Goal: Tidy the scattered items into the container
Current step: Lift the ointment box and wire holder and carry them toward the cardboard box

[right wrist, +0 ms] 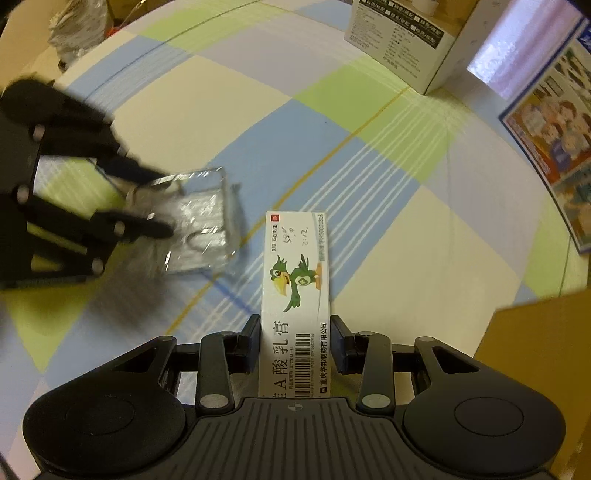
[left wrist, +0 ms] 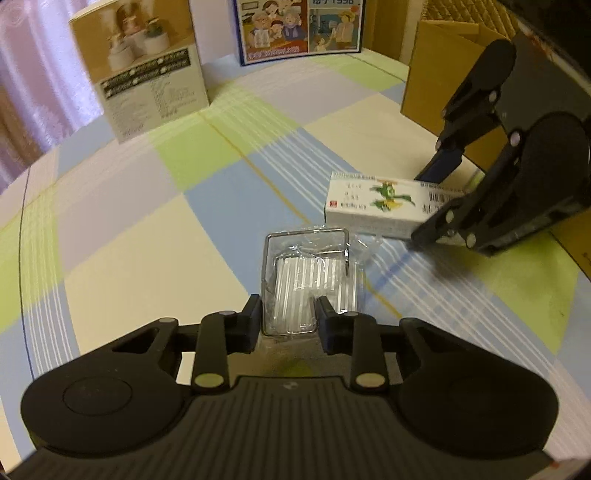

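A clear plastic packet (left wrist: 310, 273) of white strips lies on the checked cloth, and my left gripper (left wrist: 288, 314) is shut on its near end. From the right wrist view, the left gripper (right wrist: 164, 203) is blurred, with its fingers clamped on the packet (right wrist: 207, 229). A long white medicine box (right wrist: 295, 266) with a green bird printed on it sits between the pads of my right gripper (right wrist: 294, 325), which is shut on it. In the left wrist view, the right gripper (left wrist: 424, 205) straddles the right end of that box (left wrist: 369, 206). Just behind it stands an open brown cardboard box (left wrist: 436, 74).
A tan-and-white product box (left wrist: 147, 74) and an illustrated blue-edged box (left wrist: 299, 29) stand at the far side of the table. A pale curtain (left wrist: 37, 74) hangs at the left. The cardboard box wall (right wrist: 535, 350) rises close on the right. A crumpled silvery bag (right wrist: 74, 29) lies far left.
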The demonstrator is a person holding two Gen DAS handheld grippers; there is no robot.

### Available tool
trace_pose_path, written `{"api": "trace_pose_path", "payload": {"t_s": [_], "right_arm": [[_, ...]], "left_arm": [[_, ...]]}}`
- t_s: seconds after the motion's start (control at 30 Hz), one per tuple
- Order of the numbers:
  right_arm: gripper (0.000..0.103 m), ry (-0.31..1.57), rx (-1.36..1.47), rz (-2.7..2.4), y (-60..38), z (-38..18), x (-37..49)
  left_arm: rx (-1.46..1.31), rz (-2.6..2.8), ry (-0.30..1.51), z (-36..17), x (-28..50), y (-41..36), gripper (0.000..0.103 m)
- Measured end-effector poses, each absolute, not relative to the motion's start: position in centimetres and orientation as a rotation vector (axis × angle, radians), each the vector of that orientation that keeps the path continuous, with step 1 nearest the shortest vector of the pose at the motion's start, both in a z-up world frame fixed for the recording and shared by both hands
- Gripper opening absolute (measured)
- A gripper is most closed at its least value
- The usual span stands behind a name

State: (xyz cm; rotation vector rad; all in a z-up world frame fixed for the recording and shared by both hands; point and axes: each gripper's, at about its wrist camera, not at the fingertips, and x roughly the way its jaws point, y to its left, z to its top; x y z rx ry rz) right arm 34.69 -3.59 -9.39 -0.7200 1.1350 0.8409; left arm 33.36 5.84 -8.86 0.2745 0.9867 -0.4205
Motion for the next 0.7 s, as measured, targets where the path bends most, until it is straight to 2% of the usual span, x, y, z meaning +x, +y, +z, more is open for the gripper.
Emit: {"api": "trace_pose_path", "payload": {"t_s": [0.33, 0.47, 0.53, 0.6, 0.7], "right_arm": [[0.035, 1.149, -0.383, 0.816, -10.1, -8.4, 25.2], [0.035, 1.115, -0.316, 0.757, -11.9, -9.1, 22.1], [0.036, 1.091, -0.259, 0.729, -12.6, -9.6, 21.6], [0.036, 1.067, -0.178, 0.703, -13.4, -10.1, 21.3], [0.040, 1.009, -0.125, 0.681, -14.0, -10.9, 20.7]], "left_arm": [[0.127, -0.252, 1.014, -8.4, 22.2, 6.0, 0.027], [0.126, -0.211, 0.995, -8.2, 20.3, 5.9, 0.028], [0.149, -0.212, 0.983, -8.2, 19.9, 5.6, 0.035], [0.172, -0.220, 0.984, -8.3, 20.0, 5.2, 0.035], [0.138, -0.201, 0.980, -8.3, 20.3, 5.2, 0.038]]}}
